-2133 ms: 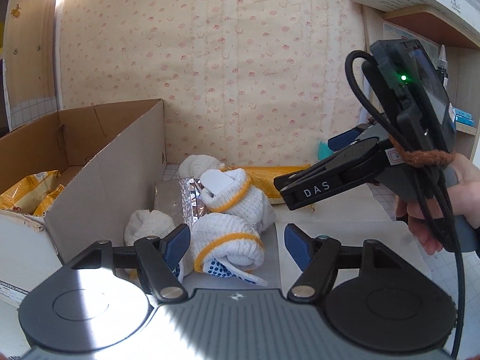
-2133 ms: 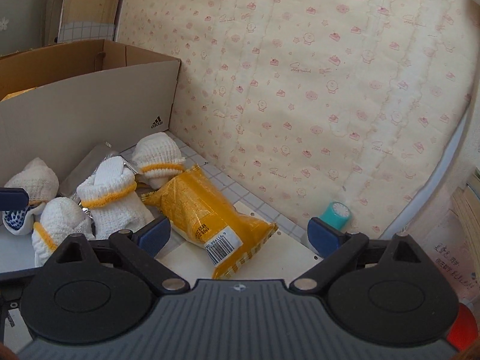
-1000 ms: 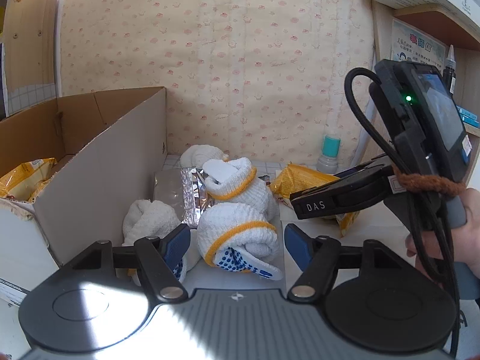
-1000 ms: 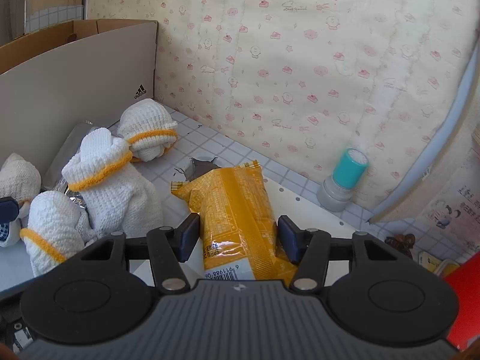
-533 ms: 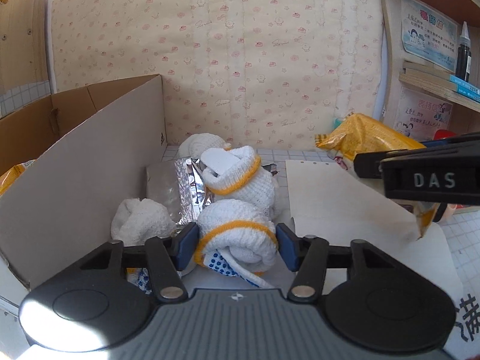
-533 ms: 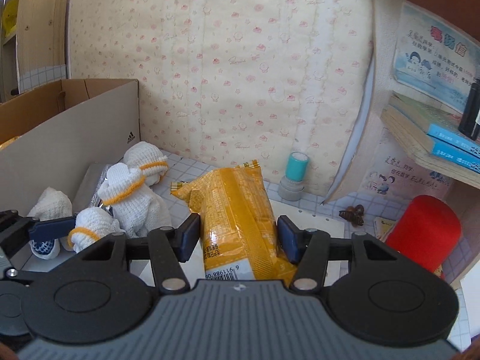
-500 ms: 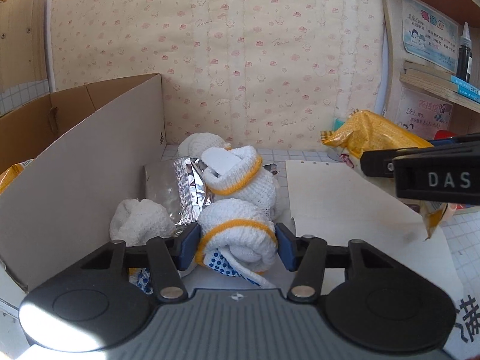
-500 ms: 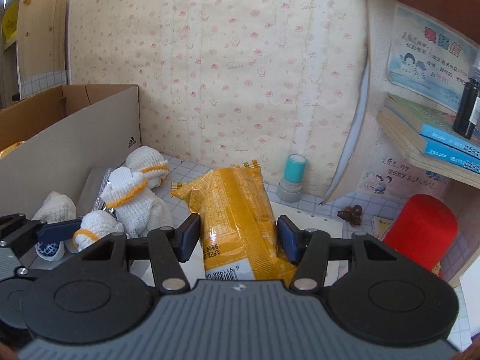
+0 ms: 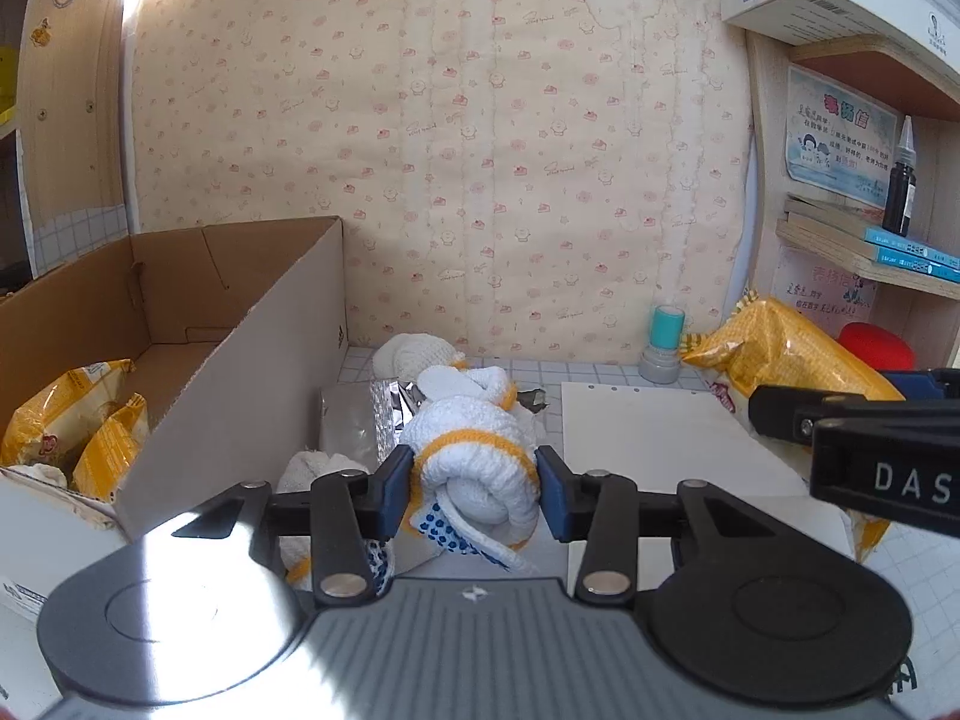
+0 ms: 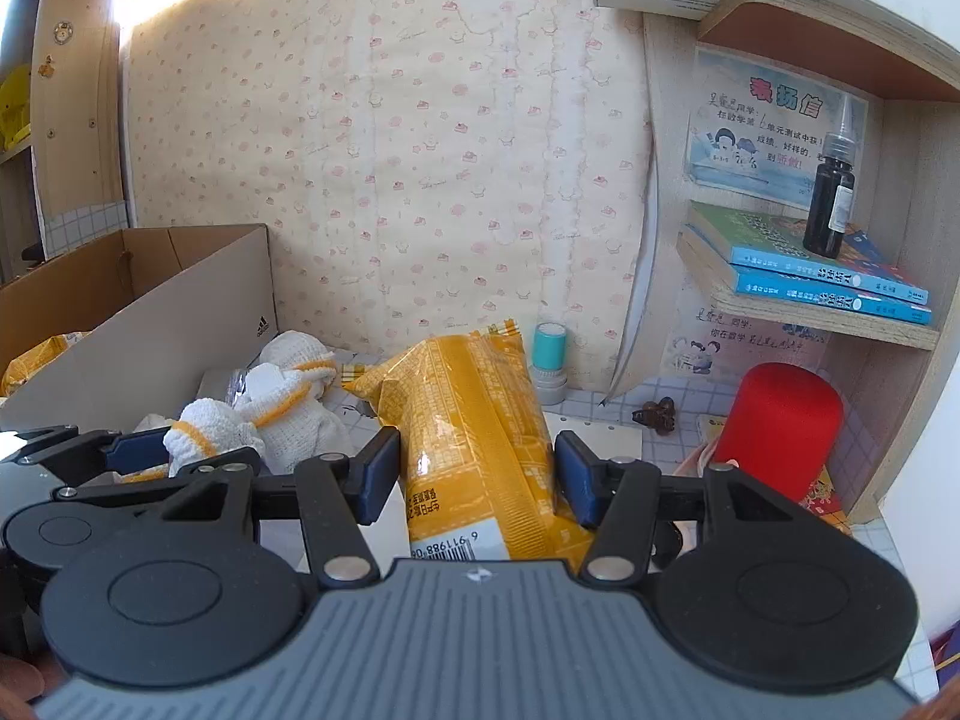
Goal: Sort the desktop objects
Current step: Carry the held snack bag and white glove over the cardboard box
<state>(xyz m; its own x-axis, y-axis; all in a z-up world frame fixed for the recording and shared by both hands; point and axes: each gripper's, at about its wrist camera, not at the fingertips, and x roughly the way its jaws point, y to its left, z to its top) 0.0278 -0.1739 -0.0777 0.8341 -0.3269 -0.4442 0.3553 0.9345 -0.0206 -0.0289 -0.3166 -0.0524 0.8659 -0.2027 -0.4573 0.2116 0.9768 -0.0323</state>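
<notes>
Left wrist view: the left gripper (image 9: 474, 489) has its jaws closed on a rolled white knitted glove bundle with an orange cuff band (image 9: 471, 468), which sits just right of the open brown cardboard box (image 9: 240, 372). More white glove bundles (image 9: 414, 354) and a silver foil packet (image 9: 354, 420) lie beside the box wall. Yellow snack packets (image 9: 72, 414) already lie inside the box. A white punched paper sheet (image 9: 654, 438) lies on the table further right of the box.

Right wrist view: the right gripper (image 10: 477, 477) has its jaws clamped on a yellow plastic snack bag (image 10: 474, 426), which appears raised off the table, right of the box (image 10: 150, 312).

Judgement: both items are grasped and transfer is in hand. The next move calls for lifting each clear of the box wall, then releasing the snack bag among the matching packets; the glove bundle's destination cannot be determined.
</notes>
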